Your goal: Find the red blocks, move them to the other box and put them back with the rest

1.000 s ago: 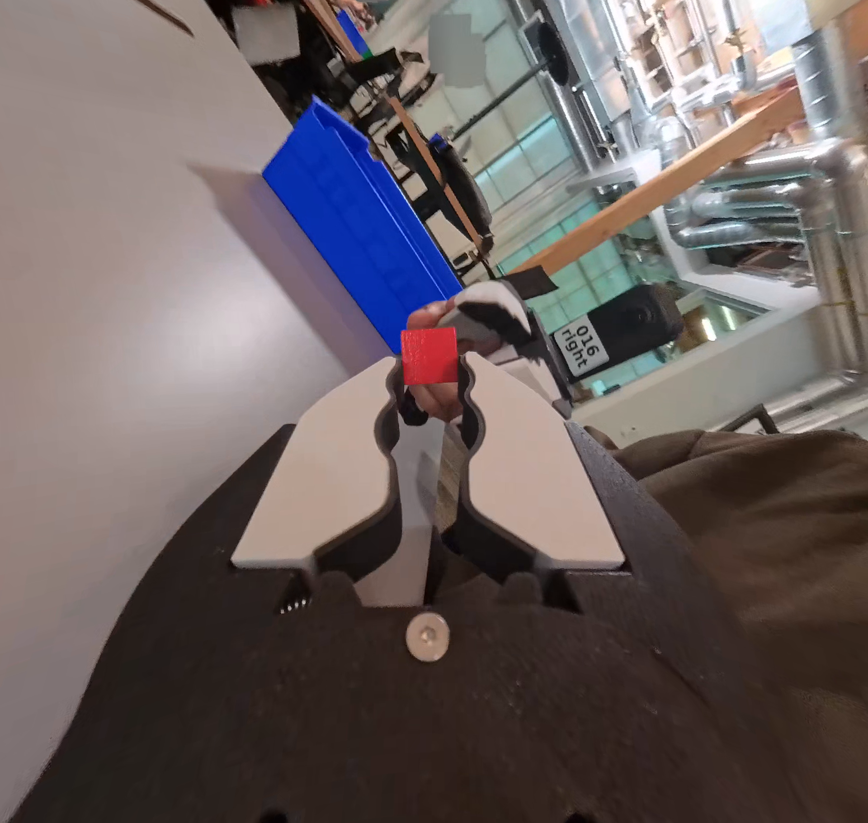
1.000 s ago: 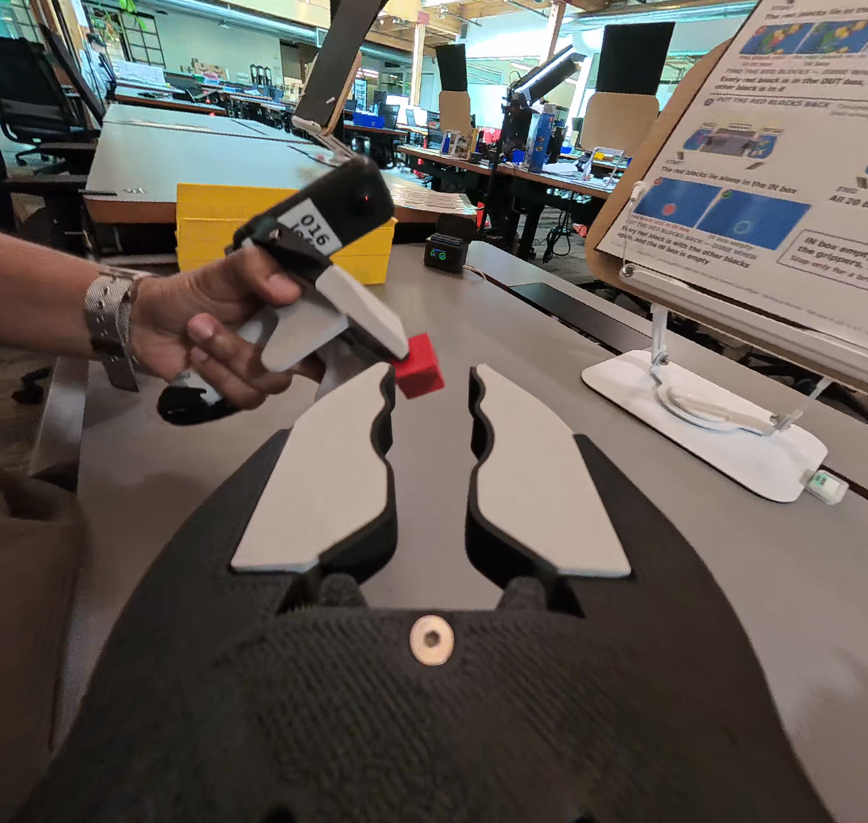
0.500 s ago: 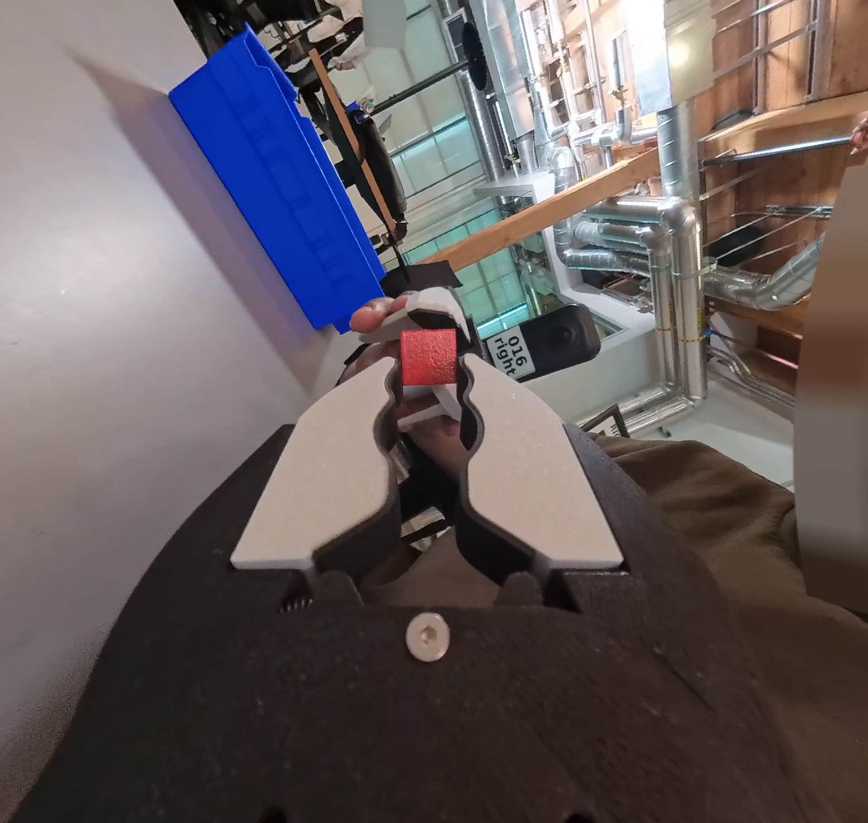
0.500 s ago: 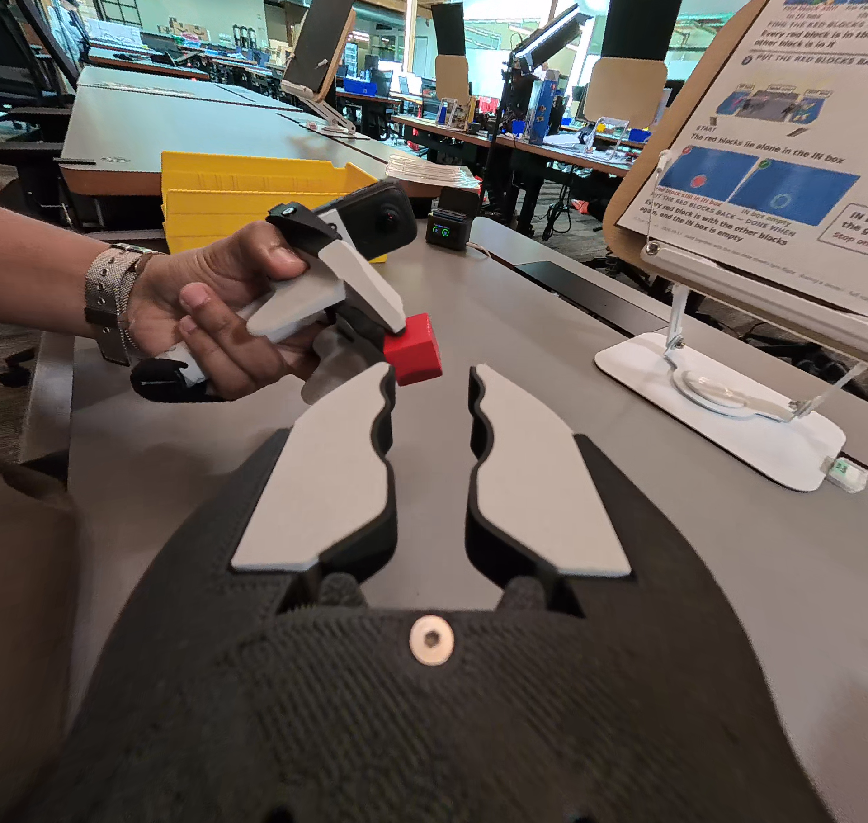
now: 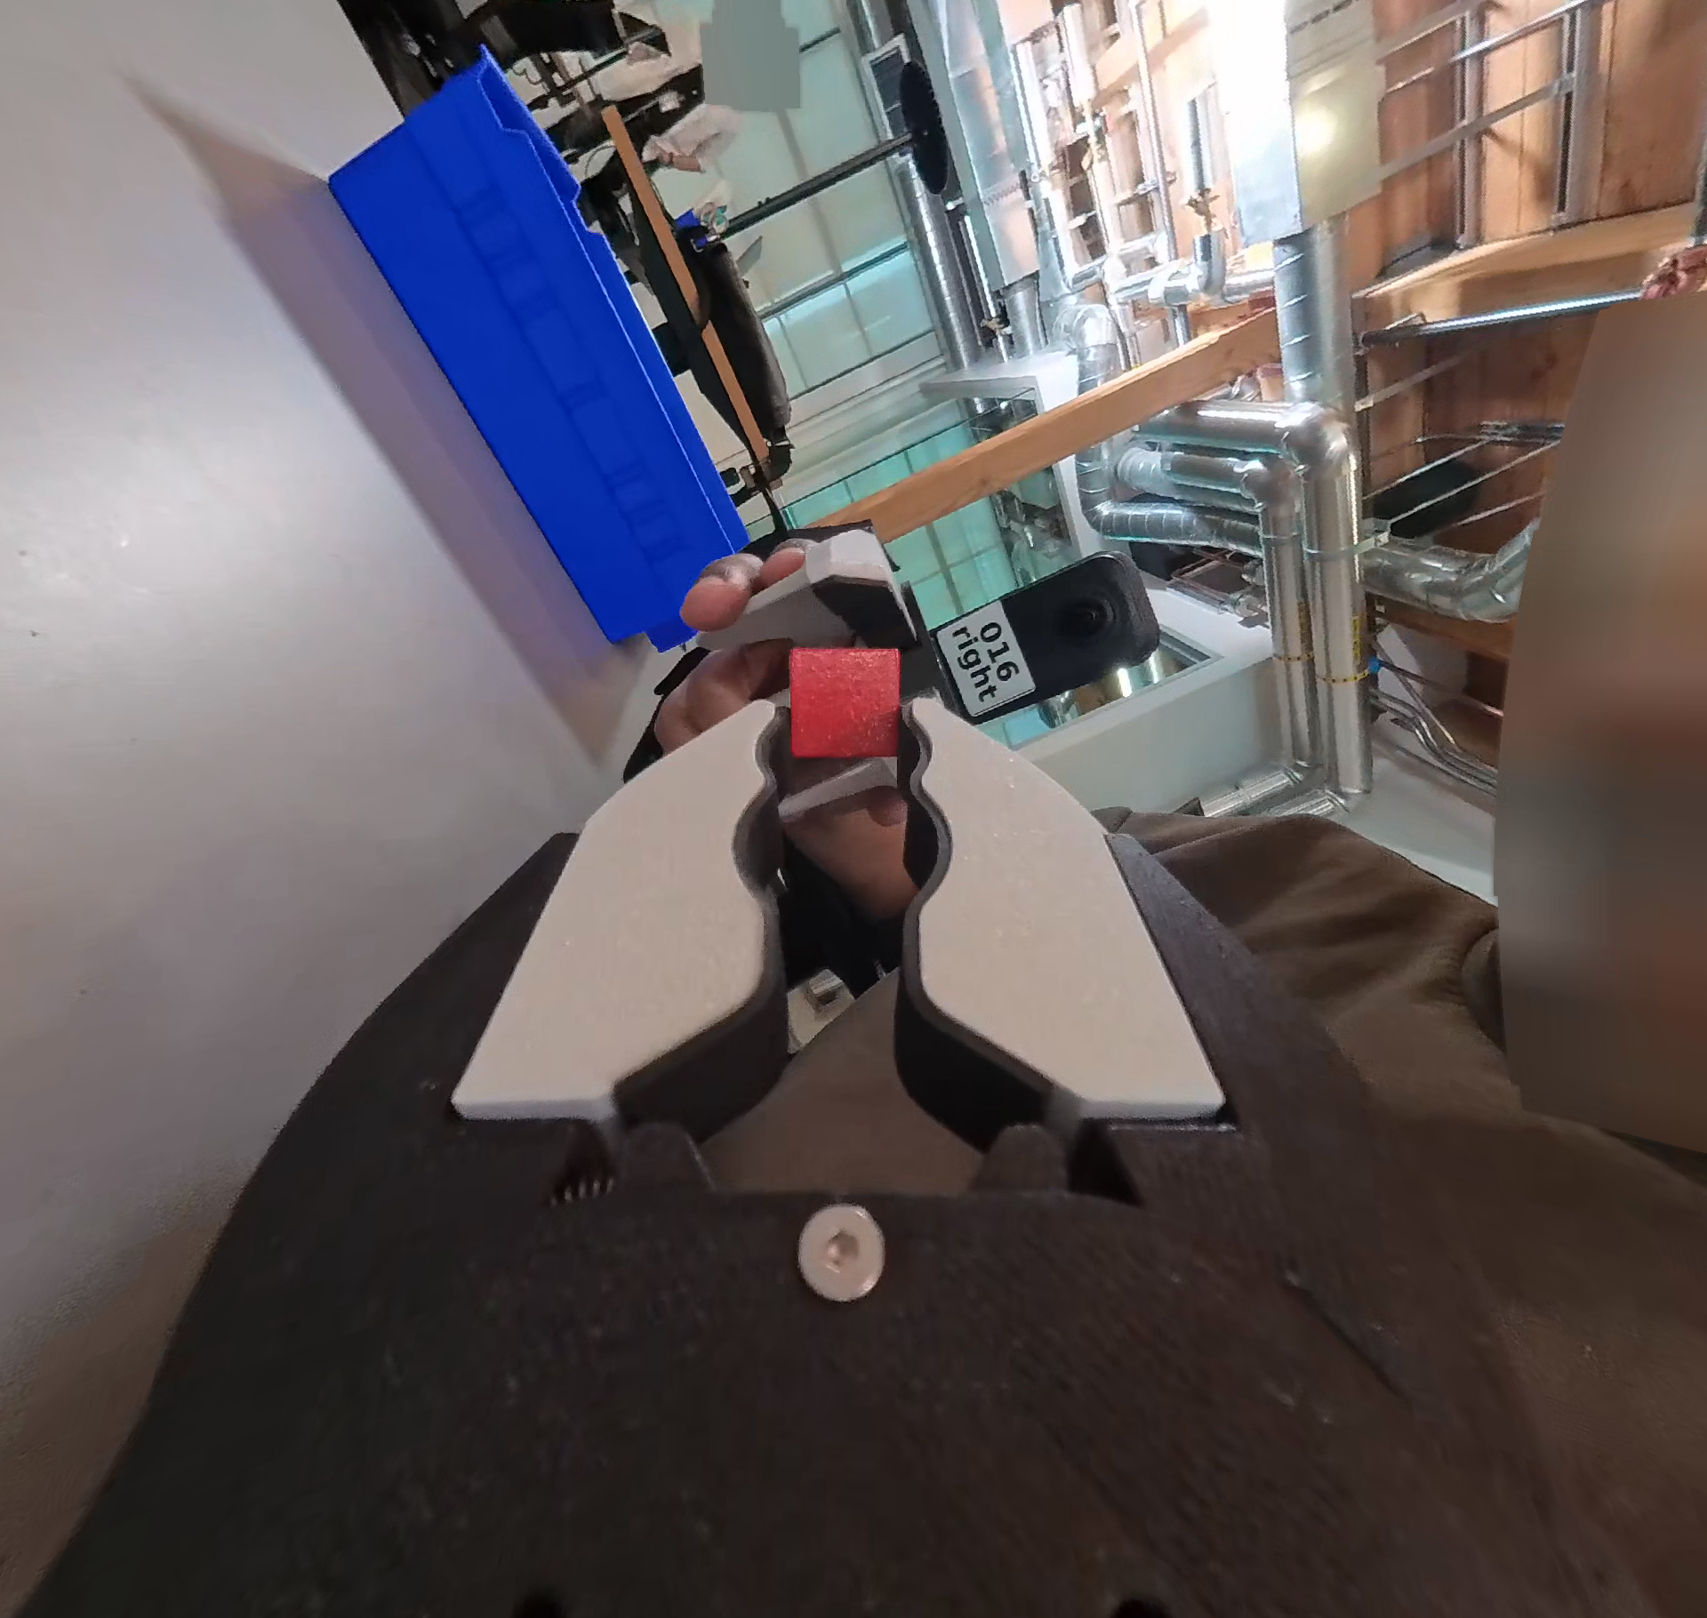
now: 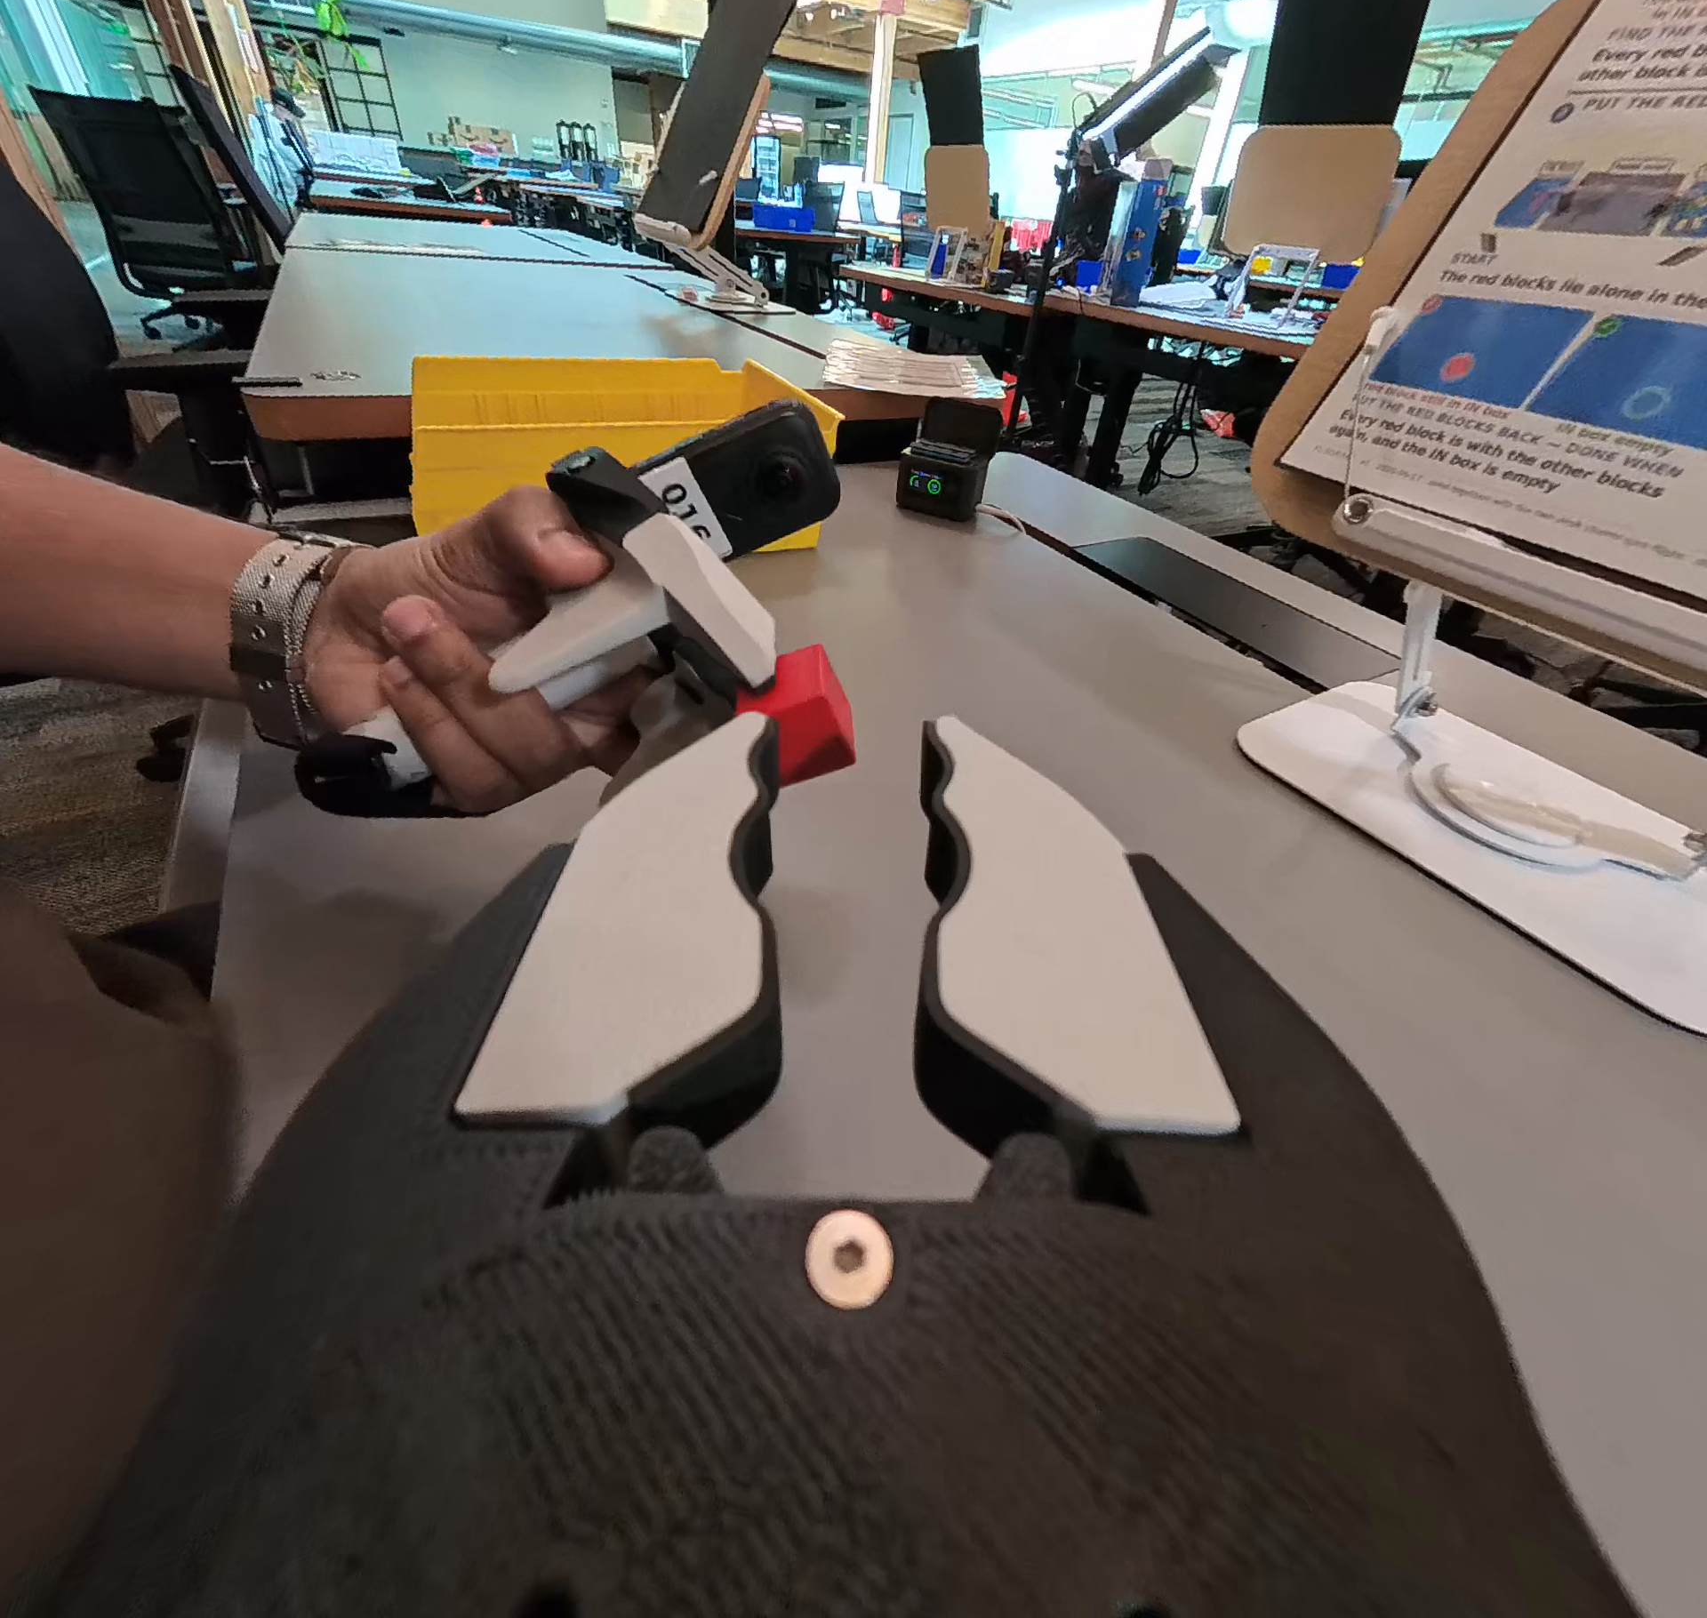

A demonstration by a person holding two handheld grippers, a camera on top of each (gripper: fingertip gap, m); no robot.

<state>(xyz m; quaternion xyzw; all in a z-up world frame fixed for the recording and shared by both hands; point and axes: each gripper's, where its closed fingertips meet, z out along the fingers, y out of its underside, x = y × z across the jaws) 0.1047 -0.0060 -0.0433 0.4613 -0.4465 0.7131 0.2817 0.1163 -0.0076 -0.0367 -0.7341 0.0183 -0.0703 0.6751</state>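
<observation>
You have the red block [image 5: 844, 703] pinched between the tips of your left gripper [image 5: 844, 724], fingers closed on it from both sides, held in the air above the grey worktop [image 6: 1062, 650]. Your right gripper [image 6: 845, 742] is empty, its fingers parted with a clear gap, a little wider than the block looks.

Over the last second the two tools have drawn together. In the right wrist view the block [image 6: 808, 713] was well beyond the right fingertips; now it sits just beside the left-hand fingertip, partly behind it, but not yet in the gap. In the left wrist view the right gripper [image 5: 822, 696] has swung closer behind the block, one of its fingers above it and one below.

That reads as a hand-over being lined up, probably because the blue box [image 5: 536, 345] lies on the right gripper's side and the yellow box [image 6: 573, 428] behind the left hand [image 6: 462, 650]. The block is in neither box yet.

Bring the block further into the right gap before closing, and keep the left grip until the right fingers have it. The two pairs must pinch different faces, or they will clash.
</observation>
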